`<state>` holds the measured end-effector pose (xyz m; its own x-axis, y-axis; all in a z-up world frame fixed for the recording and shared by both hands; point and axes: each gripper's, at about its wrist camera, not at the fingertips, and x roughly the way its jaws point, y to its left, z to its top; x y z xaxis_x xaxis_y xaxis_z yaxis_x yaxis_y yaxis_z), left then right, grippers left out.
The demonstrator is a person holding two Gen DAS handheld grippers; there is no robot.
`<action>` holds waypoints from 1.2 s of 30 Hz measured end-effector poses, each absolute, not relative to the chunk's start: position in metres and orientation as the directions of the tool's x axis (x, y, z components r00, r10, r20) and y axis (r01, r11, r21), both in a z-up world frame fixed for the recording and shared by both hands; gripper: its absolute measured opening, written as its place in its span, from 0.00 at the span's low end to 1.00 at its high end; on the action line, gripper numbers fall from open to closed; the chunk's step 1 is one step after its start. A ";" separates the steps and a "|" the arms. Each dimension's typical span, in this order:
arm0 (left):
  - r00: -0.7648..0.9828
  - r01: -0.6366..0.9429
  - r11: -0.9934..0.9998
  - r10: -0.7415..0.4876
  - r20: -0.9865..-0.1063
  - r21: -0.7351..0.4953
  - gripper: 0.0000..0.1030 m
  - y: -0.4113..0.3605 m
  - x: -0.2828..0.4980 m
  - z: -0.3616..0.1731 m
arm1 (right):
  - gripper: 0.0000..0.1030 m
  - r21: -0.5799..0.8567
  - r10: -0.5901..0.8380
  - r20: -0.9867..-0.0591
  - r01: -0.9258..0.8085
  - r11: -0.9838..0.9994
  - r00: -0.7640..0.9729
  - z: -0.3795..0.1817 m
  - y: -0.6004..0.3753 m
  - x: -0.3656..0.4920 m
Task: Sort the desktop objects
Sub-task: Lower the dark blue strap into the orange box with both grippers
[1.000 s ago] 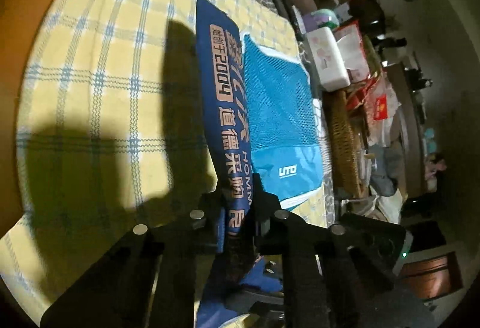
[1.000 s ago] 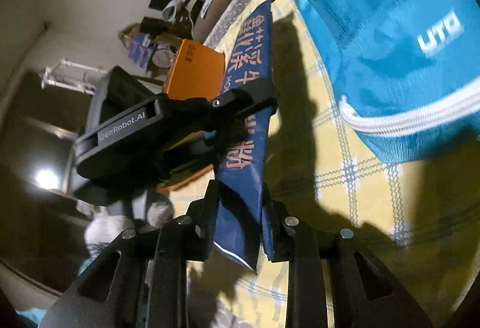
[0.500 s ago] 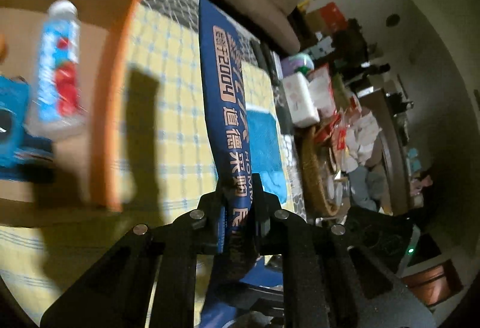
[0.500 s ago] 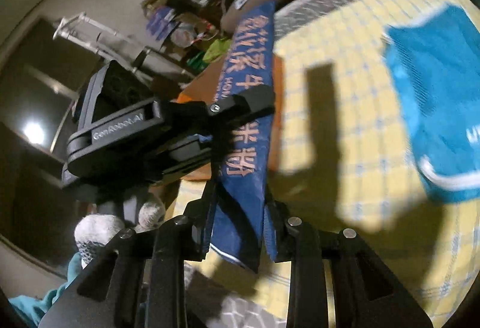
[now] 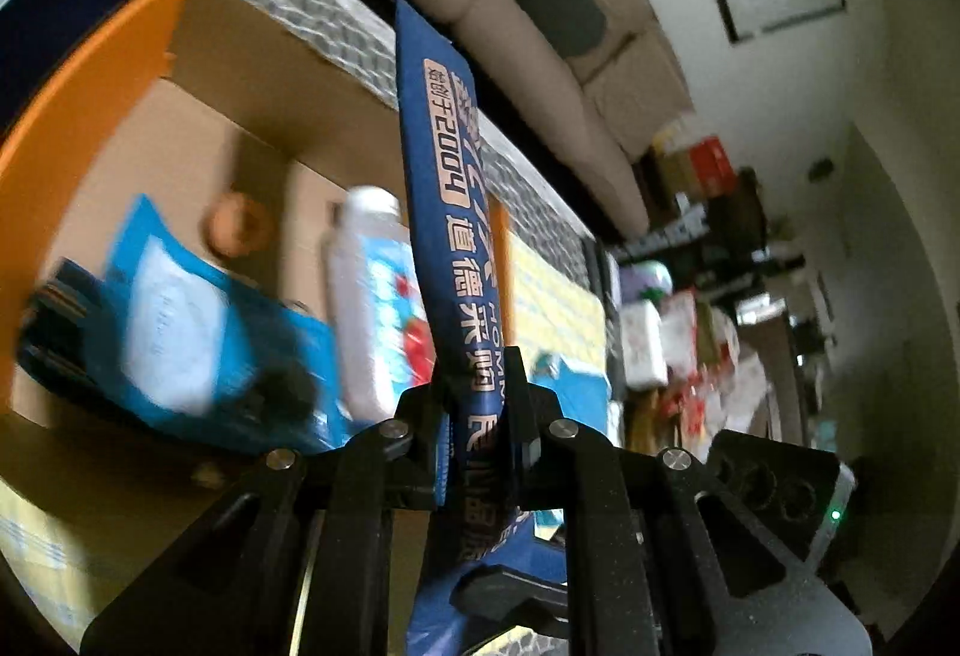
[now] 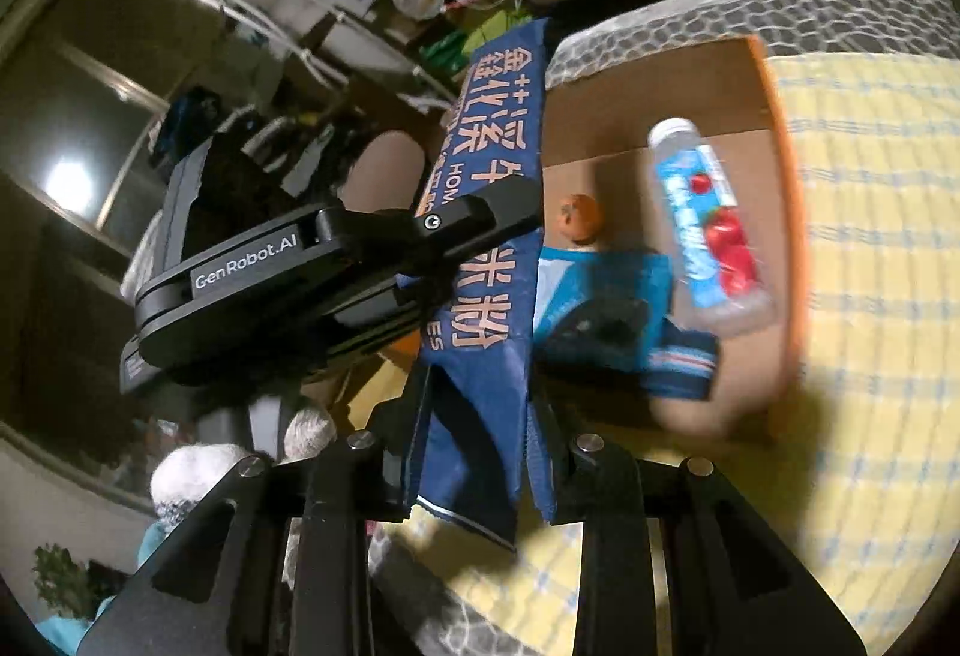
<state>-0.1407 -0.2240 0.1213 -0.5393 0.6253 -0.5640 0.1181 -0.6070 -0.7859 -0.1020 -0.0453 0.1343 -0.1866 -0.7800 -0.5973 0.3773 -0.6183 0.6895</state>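
Both grippers hold one long dark blue packet with orange Chinese lettering (image 5: 447, 188), stretched between them in the air above an open cardboard box (image 5: 198, 128). My left gripper (image 5: 477, 404) is shut on one end. My right gripper (image 6: 477, 428) is shut on the other end of the packet (image 6: 486, 260); the left gripper (image 6: 480, 221) shows clamped across it there. In the box (image 6: 648, 80) lie a clear bottle with a blue and red label (image 6: 705, 224), a small orange ball (image 6: 581, 218) and a blue pouch (image 6: 606, 308).
The box stands on a yellow checked tablecloth (image 6: 870, 296). A teal mesh bag (image 5: 579, 386) lies on the cloth beyond the box. Cluttered shelves and packages (image 5: 678, 332) line the table's far side. A beige sofa (image 5: 540, 32) stands behind.
Both grippers have carried the blue packet away from the teal bag and over the open box, which now fills the left of both views.
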 end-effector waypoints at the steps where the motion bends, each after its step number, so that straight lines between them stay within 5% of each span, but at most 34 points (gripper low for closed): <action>1: -0.550 0.138 -0.595 0.619 -0.561 -0.792 0.12 -0.231 -0.142 0.116 | 0.29 0.685 -0.776 -0.605 0.380 -0.622 -0.179 0.133 -0.052 -0.106; 14: -0.658 0.394 -0.371 0.525 -0.540 -0.841 0.10 -0.262 -0.150 0.040 | 0.29 0.592 -0.680 -0.716 0.381 -0.710 -0.157 0.106 -0.078 -0.154; 18: -0.634 0.384 -0.441 0.513 -0.579 -0.811 0.11 -0.248 -0.158 0.037 | 0.29 0.585 -0.675 -0.721 0.383 -0.715 -0.160 0.103 -0.074 -0.151; 21: -0.559 0.382 -0.495 0.549 -0.622 -0.780 0.24 -0.238 -0.170 0.030 | 0.29 0.569 -0.660 -0.733 0.382 -0.728 -0.165 0.101 -0.069 -0.146; 25: -0.437 0.310 -0.623 0.578 -0.689 -0.719 0.12 -0.216 -0.187 0.029 | 0.29 0.586 -0.668 -0.725 0.360 -0.726 -0.167 0.099 -0.059 -0.138; 36: -0.309 0.253 -0.715 0.579 -0.755 -0.652 0.12 -0.197 -0.189 0.030 | 0.29 0.583 -0.651 -0.735 0.315 -0.749 -0.188 0.099 -0.037 -0.120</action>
<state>-0.1886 -0.1967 0.0301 -0.3085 0.5789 -0.7547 0.2526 -0.7151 -0.6518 -0.1197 -0.0368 0.0993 -0.1880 -0.6511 -0.7354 0.3151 -0.7491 0.5827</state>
